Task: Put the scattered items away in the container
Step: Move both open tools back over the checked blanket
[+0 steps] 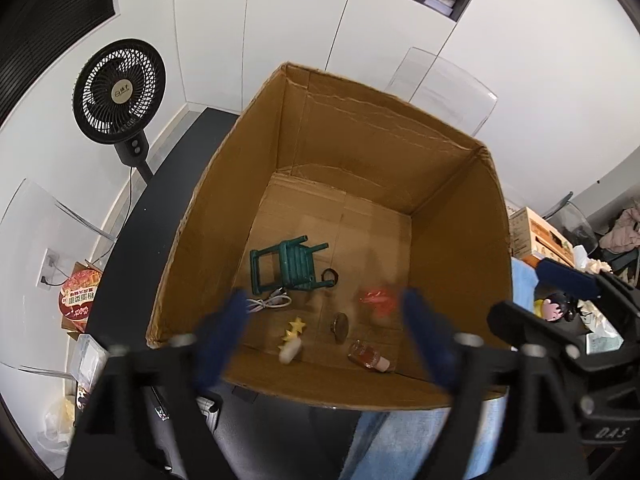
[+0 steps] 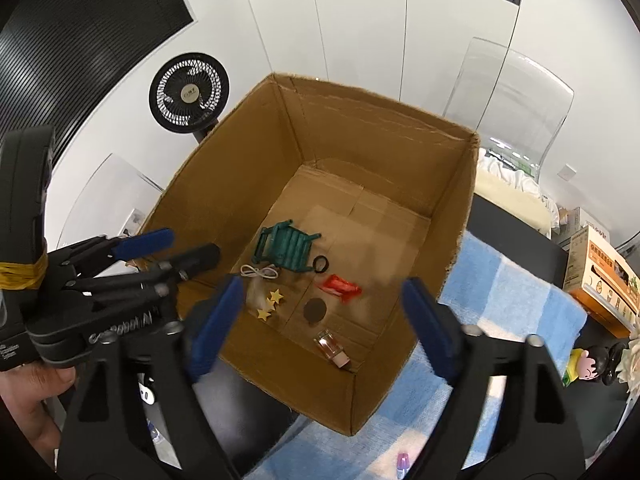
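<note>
Two grippers hover above the open brown cardboard box (image 1: 452, 216), both with blue-padded jaws spread wide and gripping nothing. The left gripper (image 1: 326, 336) is smeared by motion blur in its own view, so its pad edges are hard to trace; seen from the right wrist it appears at the left (image 2: 176, 246), partly cut off by the frame edge, with the holder's hand (image 2: 32, 396) only half visible. The right gripper (image 2: 322, 326) hangs over the box's near right corner.

Inside the box, on its floor, lie one small green toy chair (image 1: 290, 266) tipped on its side, one black ring (image 1: 330, 277) just beside it, one coiled white cable (image 1: 269, 303), one red crinkled wrapper (image 2: 339, 287) that is blurred in the left view, one round brown disc (image 2: 315, 310), one small glass bottle of amber liquid with a pale cap (image 2: 332, 349) near the front wall, and a clear packet with three yellow stars (image 2: 271, 303), its outline hard to make out.

Outside, on the blue-and-white checked cloth (image 2: 516, 300), stands one small figurine with black hair and a pink face (image 2: 588, 364), partly hidden at the frame's edge. One black standing fan (image 1: 120, 92) is behind the box.
</note>
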`<state>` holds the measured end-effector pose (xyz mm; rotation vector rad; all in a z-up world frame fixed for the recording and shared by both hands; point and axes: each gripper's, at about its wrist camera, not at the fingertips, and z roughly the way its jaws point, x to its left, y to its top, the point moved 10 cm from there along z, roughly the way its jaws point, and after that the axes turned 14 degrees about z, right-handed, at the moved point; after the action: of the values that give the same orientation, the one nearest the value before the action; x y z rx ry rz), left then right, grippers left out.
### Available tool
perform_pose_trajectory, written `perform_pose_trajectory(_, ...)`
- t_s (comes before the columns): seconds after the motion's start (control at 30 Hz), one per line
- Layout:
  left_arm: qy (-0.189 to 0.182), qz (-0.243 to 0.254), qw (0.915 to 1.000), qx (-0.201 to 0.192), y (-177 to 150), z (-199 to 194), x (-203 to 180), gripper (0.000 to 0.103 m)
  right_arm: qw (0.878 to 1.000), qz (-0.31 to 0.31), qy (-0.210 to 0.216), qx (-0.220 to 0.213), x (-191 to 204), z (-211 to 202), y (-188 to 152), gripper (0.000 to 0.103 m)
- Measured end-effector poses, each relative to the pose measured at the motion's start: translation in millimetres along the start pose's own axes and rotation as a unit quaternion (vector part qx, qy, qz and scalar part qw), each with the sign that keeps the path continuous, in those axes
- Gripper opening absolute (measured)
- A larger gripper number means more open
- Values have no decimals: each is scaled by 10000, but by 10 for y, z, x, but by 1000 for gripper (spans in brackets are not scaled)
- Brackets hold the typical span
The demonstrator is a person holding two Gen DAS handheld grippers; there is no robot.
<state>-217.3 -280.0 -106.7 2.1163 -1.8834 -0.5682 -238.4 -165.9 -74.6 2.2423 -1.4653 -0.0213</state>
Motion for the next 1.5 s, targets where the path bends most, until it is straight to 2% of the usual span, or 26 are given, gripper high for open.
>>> perform_pose_trajectory(0.13, 124, 68, 9999, 25, -12, -3, 8, 90, 9997, -62, -174, -157, -42, -56, 4, 100)
perform_pose_trajectory(0.2, 165, 94, 9998, -1, -14, -18, 15, 90, 9997, 1, -133, -183, -65, -79, 3, 103)
perform_pose_trajectory(0.7, 206, 175, 9996, -84, -46, -150, -71, 94, 9993, 109, -157, -319, -168, -275, -79, 103)
perform_pose_trajectory(0.93, 241, 236, 9992, -213, -7, -325, -163, 95, 9987, 164, -142, -464, -280, -500, -138, 103)
perform_pose_trajectory(1.23, 44, 493, 9984, -265, -98, -475, -619, 95, 9948, 628, -443, -667, -1008, -967, -423, 103)
perform_pose_trajectory(1.5, -280, 952, 9950, -127, -332, -462, -1372, 95, 9883, 1122, -687, -769, -1646, -1323, -778, 103)
